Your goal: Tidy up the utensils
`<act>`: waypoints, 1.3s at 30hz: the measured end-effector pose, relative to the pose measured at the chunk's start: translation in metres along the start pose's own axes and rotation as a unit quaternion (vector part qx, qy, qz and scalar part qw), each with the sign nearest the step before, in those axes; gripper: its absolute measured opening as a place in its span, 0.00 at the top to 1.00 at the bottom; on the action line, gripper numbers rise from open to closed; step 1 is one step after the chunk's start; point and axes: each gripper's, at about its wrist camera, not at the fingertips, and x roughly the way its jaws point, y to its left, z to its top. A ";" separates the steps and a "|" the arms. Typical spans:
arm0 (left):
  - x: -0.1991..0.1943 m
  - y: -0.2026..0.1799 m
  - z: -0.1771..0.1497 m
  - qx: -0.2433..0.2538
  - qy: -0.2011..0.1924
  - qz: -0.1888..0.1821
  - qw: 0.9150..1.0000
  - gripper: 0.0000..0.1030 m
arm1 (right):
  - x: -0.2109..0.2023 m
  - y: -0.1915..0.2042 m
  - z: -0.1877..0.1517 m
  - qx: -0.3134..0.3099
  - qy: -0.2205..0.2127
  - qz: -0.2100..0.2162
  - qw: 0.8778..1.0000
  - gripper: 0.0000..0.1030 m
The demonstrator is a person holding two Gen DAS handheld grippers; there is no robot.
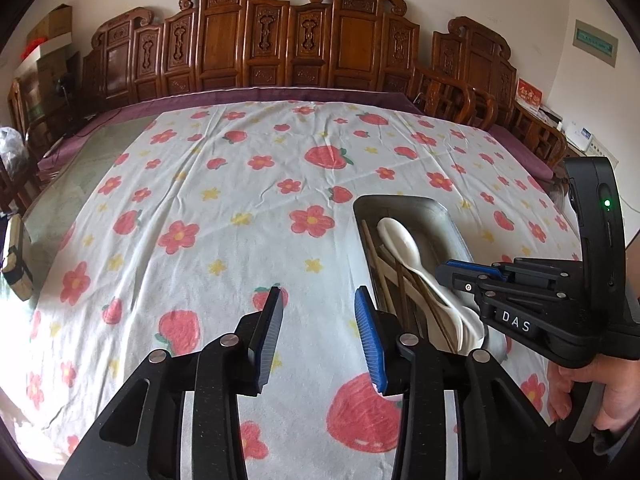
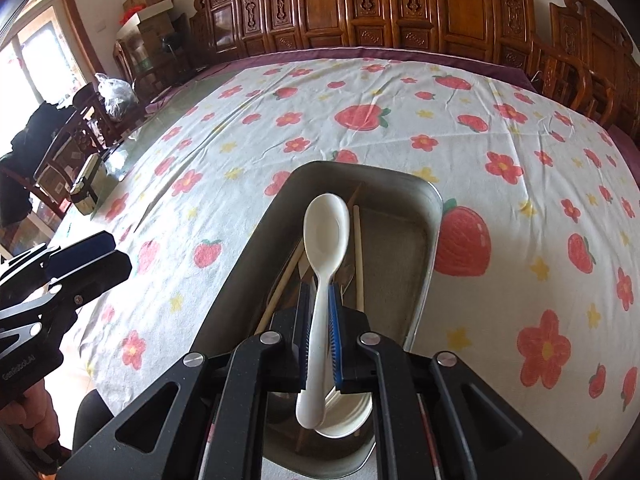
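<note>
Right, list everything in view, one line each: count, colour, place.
spoon: one held, white, over the tray; at least one more white spoon lies below it
chopsticks: several, wooden, in the tray
tray: one, grey metal, on the tablecloth
tablecloth: one, white with red strawberries and flowers, over the table
chairs: a row, carved brown wood, behind the table
left gripper: black and blue, open, empty
right gripper: black and blue, shut on the spoon handle

Left gripper (image 1: 318,300) fingers spread wide, empty — right gripper (image 2: 320,294) fingers clamped together.
</note>
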 end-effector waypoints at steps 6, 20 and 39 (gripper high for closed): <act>-0.002 -0.002 -0.002 0.001 -0.001 0.003 1.000 0.53 | -0.010 -0.001 -0.006 -0.011 -0.010 0.003 1.000 0.87; -0.028 -0.042 -0.011 0.004 -0.020 0.021 1.000 0.07 | -0.098 -0.031 -0.044 -0.007 -0.065 -0.029 0.997 0.47; -0.104 -0.114 -0.010 0.020 -0.065 0.006 0.998 0.07 | -0.225 -0.072 -0.098 0.023 -0.152 -0.090 0.984 0.02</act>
